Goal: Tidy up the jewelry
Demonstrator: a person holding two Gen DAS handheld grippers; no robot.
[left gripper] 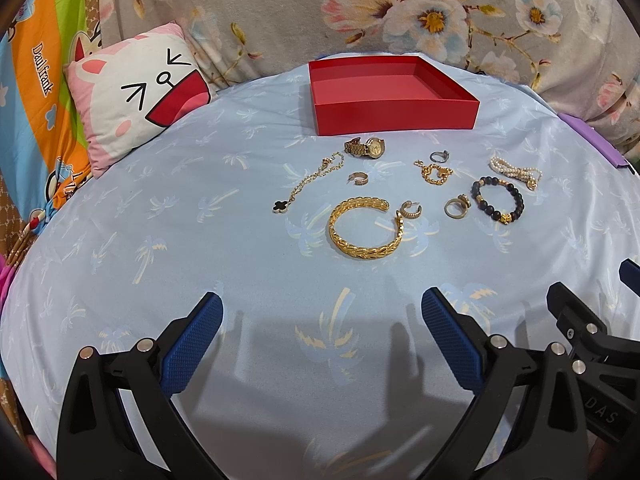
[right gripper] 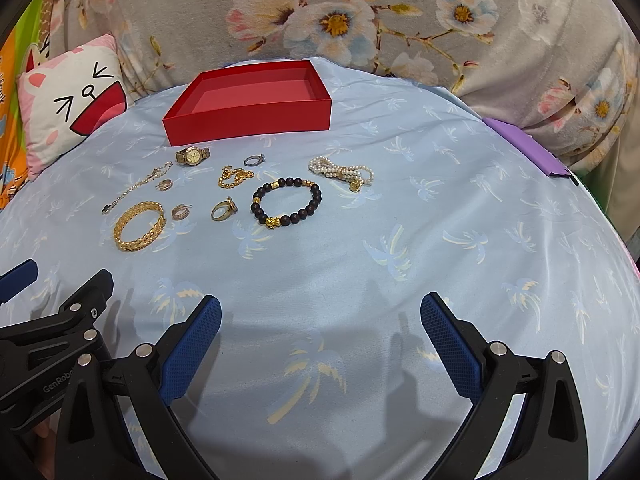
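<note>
L gripper (left gripper: 322, 320): jaws spread wide, nothing between the blue pads (left gripper: 192, 344), hovering over bare sheet near the front edge. R gripper (right gripper: 320, 320): same, jaws wide apart, nothing held, pads (right gripper: 450, 346) over bare sheet. The two sit side by side; each shows at the edge of the other's view.

Surface: light blue sheet w/ palm print (left gripper: 160, 208). All jewelry lies loose on it, ahead of both grippers, well apart from the fingers.

Nearest to L gripper: gold cuff bangle (left gripper: 364, 226), open ring shape, flat. Just beside its open end, a small gold hoop earring (left gripper: 410, 210); second hoop earring (left gripper: 359, 178) farther back. Left of these, a thin gold chain w/ black clover charm (left gripper: 310, 182), stretched diagonally.

Ahead of R gripper: black bead bracelet w/ gold accents (right gripper: 286, 203), flat, round. Beside it to the left, a gold ring (right gripper: 223, 210). Behind it, a gold bead chain in a small heap (right gripper: 235, 176) and a silver ring (right gripper: 254, 159). To the right, pearl bracelet (right gripper: 342, 172), multi-strand, bunched.

Gold watch (left gripper: 366, 147) lies on its side just in front of the red box.

Red box (left gripper: 394, 114): shallow, open top, nothing inside, at the back of the sheet.

Beyond: cartoon-face pillow (left gripper: 132, 92) at left, floral blanket (left gripper: 280, 20) behind, purple item (right gripper: 528, 146) at right edge, type unclear.
</note>
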